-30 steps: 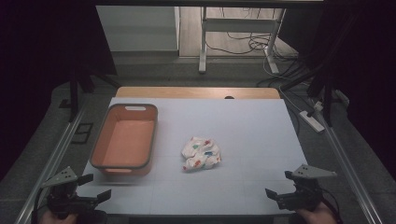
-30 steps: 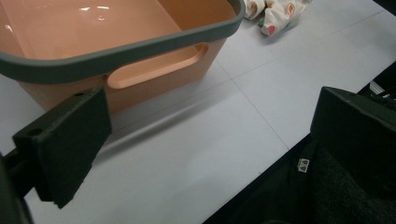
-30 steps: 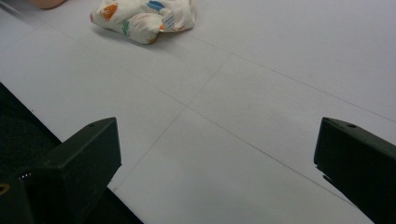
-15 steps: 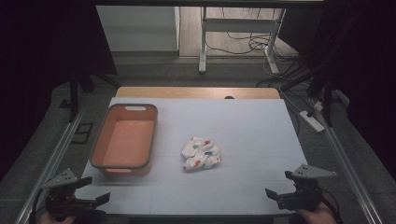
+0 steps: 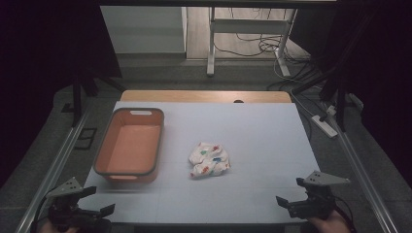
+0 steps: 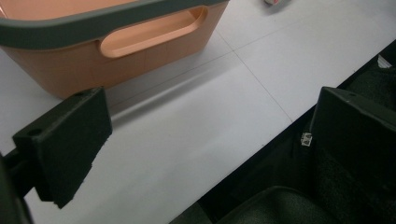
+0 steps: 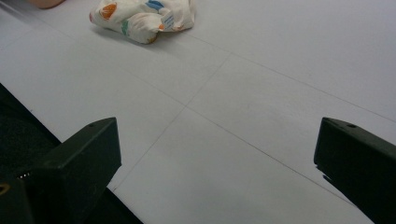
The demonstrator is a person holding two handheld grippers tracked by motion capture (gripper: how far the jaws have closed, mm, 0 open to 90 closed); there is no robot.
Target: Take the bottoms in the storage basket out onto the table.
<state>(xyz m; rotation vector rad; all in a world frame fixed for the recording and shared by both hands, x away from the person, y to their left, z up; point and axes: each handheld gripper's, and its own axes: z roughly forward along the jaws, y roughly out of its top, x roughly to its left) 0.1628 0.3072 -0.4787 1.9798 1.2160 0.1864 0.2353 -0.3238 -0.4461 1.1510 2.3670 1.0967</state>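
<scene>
A white table (image 5: 252, 131) carries two things. An orange basket (image 5: 129, 145) with a grey rim sits on its left half, long axis running from the near edge toward the far edge, a slot handle in each short end. Right of it, well apart, a crumpled white cloth (image 5: 209, 159) printed with coloured patches lies near the table's middle; bunched as it is, it has no clear long axis, though it looks slightly wider left to right. Beyond the far edge stand a metal frame leg (image 5: 211, 41) and loose cables (image 5: 252, 46) on the floor; a power strip (image 5: 324, 124) lies off the right side.

The left gripper (image 5: 92, 204) hovers at the near left corner, jaws wide apart and holding nothing, pointed at the basket's near end, which stands just beyond them in the left gripper view. The right gripper (image 5: 290, 194) hovers at the near right corner, jaws likewise spread and empty, with bare table between it and the cloth.

Against the earlier pictures, basket and cloth lie unchanged, and both grippers sit at about the same corners.
</scene>
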